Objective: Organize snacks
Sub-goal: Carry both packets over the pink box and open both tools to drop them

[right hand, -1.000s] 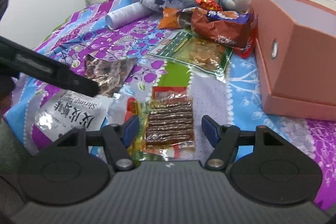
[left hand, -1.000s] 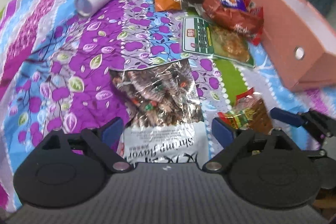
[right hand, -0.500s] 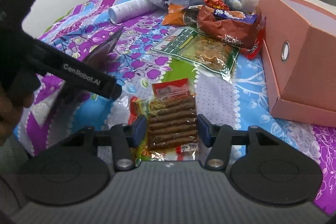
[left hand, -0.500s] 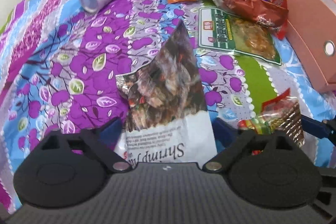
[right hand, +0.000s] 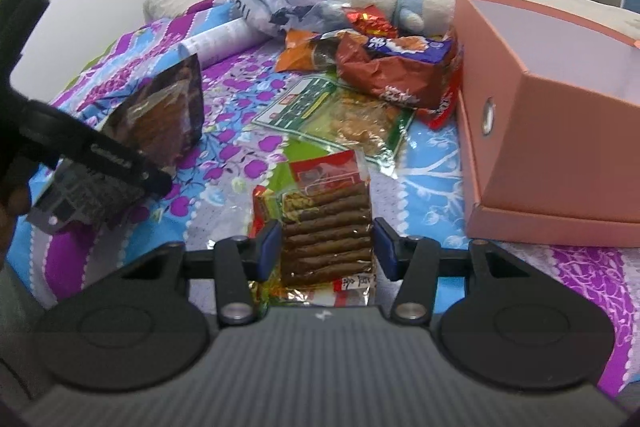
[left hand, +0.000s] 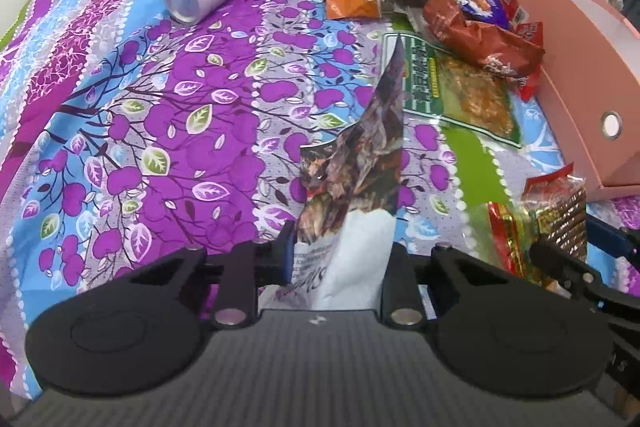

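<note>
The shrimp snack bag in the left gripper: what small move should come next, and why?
Probably carry the shrimp snack bag toward the open pink box. The left gripper has just been closing and now pinches the bag, which stands folded up off the bedspread. The right gripper also brackets a packet of brown sticks.

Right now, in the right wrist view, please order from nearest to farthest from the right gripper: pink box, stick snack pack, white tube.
1. Stick snack pack: between the right gripper jaws.
2. Pink box: to the right.
3. White tube: far back left.
</note>
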Tool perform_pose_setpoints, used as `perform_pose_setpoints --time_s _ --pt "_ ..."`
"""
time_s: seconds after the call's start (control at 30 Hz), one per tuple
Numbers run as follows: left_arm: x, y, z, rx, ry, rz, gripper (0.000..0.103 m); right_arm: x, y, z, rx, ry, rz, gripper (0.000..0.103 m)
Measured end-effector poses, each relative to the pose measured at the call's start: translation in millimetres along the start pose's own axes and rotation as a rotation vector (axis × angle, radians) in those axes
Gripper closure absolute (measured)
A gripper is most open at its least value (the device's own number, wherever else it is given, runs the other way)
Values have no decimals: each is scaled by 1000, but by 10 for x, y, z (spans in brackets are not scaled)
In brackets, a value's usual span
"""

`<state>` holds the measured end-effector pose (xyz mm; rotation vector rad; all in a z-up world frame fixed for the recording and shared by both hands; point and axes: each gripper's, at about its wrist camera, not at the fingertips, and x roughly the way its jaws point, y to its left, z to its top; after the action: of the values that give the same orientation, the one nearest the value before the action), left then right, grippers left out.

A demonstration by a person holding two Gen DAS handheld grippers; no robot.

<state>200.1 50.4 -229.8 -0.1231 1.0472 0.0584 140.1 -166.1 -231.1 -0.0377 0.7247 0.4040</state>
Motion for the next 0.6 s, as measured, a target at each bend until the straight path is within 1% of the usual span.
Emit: perform_pose_setpoints --time_s 0.1,0.3,0.43,0.6 --pt "-103 -41 14 -7 -4 -30 77 -62 -28 49 8 -2 -10 51" --pt "-418 -183 136 -8 -47 -70 77 -209 -60 249 34 -15 -5 51" --pt "-665 -244 301 -25 -90 -94 77 -367 -73 444 33 -43 -9 51" --pt "-970 -359 592 -30 -152 -128 77 -570 -123 702 35 -91 -22 51"
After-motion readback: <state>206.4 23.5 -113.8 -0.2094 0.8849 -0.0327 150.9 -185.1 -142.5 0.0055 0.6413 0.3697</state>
